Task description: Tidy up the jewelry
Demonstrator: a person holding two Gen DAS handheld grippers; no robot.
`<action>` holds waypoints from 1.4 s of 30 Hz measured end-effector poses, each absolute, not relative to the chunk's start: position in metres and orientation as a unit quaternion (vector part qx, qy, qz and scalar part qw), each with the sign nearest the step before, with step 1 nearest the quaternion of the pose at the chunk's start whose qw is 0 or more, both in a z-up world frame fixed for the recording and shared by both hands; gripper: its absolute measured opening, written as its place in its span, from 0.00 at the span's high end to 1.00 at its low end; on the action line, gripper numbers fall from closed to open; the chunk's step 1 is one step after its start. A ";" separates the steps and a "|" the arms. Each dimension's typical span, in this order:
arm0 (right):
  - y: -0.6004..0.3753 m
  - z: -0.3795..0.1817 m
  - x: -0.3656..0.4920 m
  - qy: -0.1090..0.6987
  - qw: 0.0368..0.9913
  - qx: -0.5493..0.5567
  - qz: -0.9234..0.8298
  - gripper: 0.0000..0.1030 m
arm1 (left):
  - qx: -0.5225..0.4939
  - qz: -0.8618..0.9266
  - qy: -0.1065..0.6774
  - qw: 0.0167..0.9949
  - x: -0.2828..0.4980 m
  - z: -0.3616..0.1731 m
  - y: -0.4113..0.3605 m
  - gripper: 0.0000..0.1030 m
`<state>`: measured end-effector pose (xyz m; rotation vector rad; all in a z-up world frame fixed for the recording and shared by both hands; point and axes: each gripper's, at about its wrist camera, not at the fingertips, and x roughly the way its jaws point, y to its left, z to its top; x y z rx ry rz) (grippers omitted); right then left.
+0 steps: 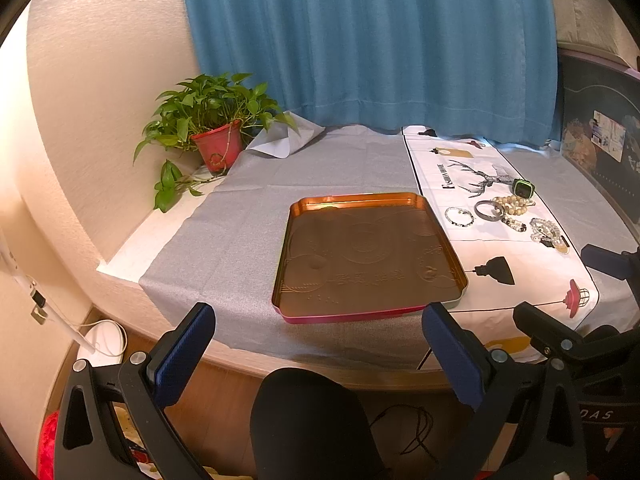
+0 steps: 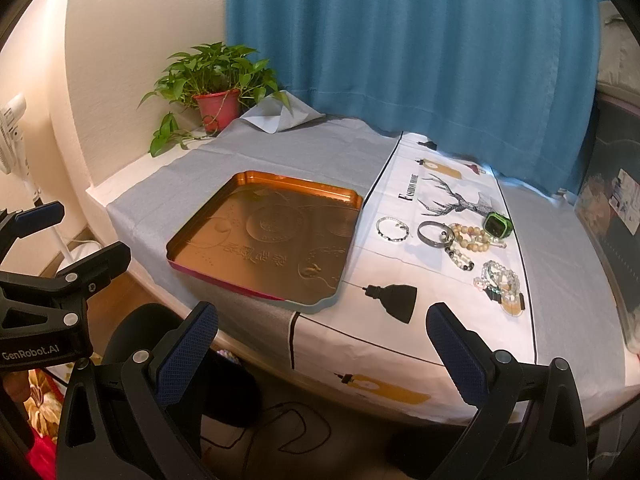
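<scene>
A copper-coloured tray (image 1: pixel 440 236) (image 2: pixel 192 228) lies empty on the grey cloth. To its right, on a white printed mat (image 1: pixel 436 184) (image 2: pixel 384 264), lie a small beaded bracelet (image 1: pixel 460 216) (image 2: pixel 393 229), a dark bangle (image 1: pixel 489 210) (image 2: pixel 434 233), a wooden bead bracelet (image 1: pixel 513 204) (image 2: pixel 472 236), a green watch (image 1: pixel 522 188) (image 2: pixel 498 225) and clear bead strings (image 1: pixel 546 230) (image 2: pixel 500 280). My left gripper (image 1: pixel 318 332) is open and empty, in front of the tray's near edge. My right gripper (image 2: pixel 322 334) is open and empty, near the table's front edge, short of the jewelry.
A potted plant (image 1: pixel 212 128) (image 2: pixel 216 88) stands at the back left corner. A blue curtain (image 1: pixel 360 40) hangs behind the table. A dark board (image 2: pixel 616 184) leans at the right. A fan (image 2: pixel 12 132) and cables (image 2: pixel 280 420) are off the table.
</scene>
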<state>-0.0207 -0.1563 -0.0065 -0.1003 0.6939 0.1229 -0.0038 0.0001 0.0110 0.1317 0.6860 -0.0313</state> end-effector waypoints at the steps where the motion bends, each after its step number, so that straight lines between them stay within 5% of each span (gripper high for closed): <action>1: -0.156 -0.007 -0.021 0.340 0.937 -0.049 0.060 0.00 | 0.065 -0.015 0.336 0.940 -0.004 0.011 0.000 0.00; 34: -0.158 -0.018 -0.020 0.343 0.936 -0.034 0.070 0.00 | 0.062 -0.020 0.350 0.935 -0.001 0.011 0.004 0.00; 42: -0.221 -0.038 -0.018 0.345 0.938 0.017 0.030 0.00 | 0.088 -0.062 0.387 0.916 0.034 -0.007 -0.037 0.00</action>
